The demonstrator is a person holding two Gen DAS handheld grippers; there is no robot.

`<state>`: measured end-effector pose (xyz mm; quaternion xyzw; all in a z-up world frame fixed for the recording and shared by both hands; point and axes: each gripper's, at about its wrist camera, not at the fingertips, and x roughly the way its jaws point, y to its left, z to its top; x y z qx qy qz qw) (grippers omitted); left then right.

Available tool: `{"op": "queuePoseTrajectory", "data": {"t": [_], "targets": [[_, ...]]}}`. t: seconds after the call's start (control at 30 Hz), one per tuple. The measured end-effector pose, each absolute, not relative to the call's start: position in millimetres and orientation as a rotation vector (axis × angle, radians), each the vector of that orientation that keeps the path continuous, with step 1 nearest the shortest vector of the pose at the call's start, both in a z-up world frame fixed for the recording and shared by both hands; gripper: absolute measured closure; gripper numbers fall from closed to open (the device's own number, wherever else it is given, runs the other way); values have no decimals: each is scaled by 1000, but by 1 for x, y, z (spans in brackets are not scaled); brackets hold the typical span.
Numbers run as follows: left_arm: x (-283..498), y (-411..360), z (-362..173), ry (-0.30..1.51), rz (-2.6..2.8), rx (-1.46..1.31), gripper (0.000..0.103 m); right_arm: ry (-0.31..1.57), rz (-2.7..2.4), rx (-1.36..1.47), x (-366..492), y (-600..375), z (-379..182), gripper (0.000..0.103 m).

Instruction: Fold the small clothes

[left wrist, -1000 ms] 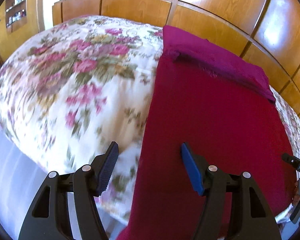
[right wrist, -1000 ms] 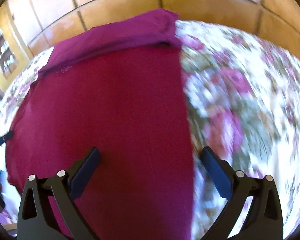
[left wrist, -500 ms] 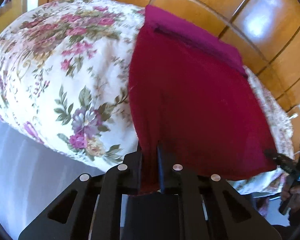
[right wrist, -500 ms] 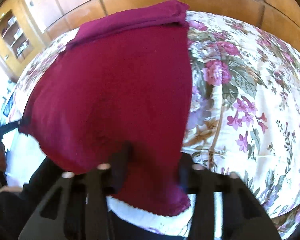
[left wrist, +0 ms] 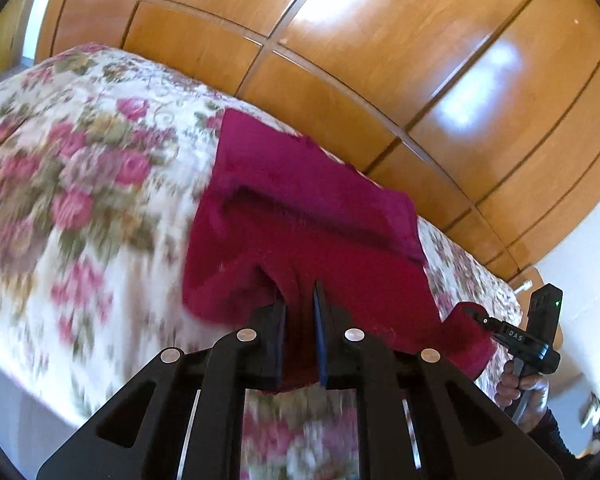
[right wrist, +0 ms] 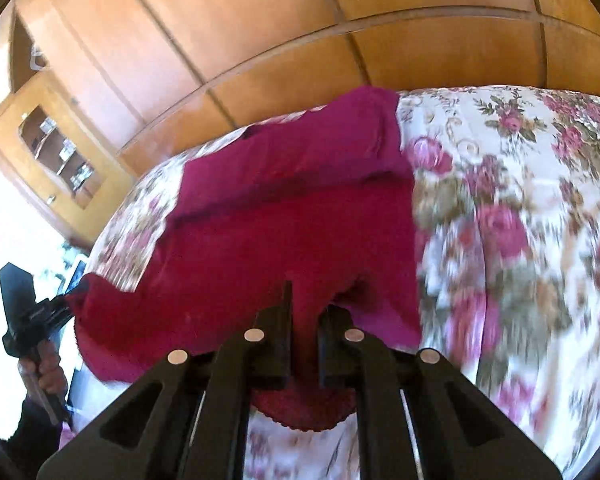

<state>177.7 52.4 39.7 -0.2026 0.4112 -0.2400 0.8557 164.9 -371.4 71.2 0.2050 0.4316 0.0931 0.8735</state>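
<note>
A dark red garment (left wrist: 308,216) lies on a floral bedspread (left wrist: 80,200), its far end folded over. My left gripper (left wrist: 299,296) is shut on the garment's near left corner and holds it lifted off the bed. In the right wrist view the same garment (right wrist: 284,216) spreads ahead. My right gripper (right wrist: 305,300) is shut on the near right corner, also lifted. The near edge hangs between the two grippers. The right gripper (left wrist: 480,316) shows at the right in the left wrist view, and the left gripper (right wrist: 66,300) shows at the left in the right wrist view.
A wooden panelled wardrobe (left wrist: 380,60) stands behind the bed. A glass-fronted wooden cabinet (right wrist: 56,156) stands at the far left in the right wrist view. The floral bedspread (right wrist: 520,220) extends on both sides of the garment.
Both grippers went from open over the garment to shut on its near corners, then lifted the near edge up off the bed and toward the far end.
</note>
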Motion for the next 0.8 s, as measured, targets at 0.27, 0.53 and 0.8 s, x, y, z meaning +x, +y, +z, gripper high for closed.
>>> {"op": "queuePoseTrajectory", "data": {"t": [0.27, 0.53, 0.8], "targets": [[258, 40, 34, 896, -402, -430, 78, 915, 131, 467, 225, -392, 58, 56], [255, 73, 15, 874, -316, -483, 40, 817, 121, 537, 204, -412, 69, 9], [215, 60, -33, 969, -331, -404, 40, 925, 28, 364, 170, -402, 26, 24]]}}
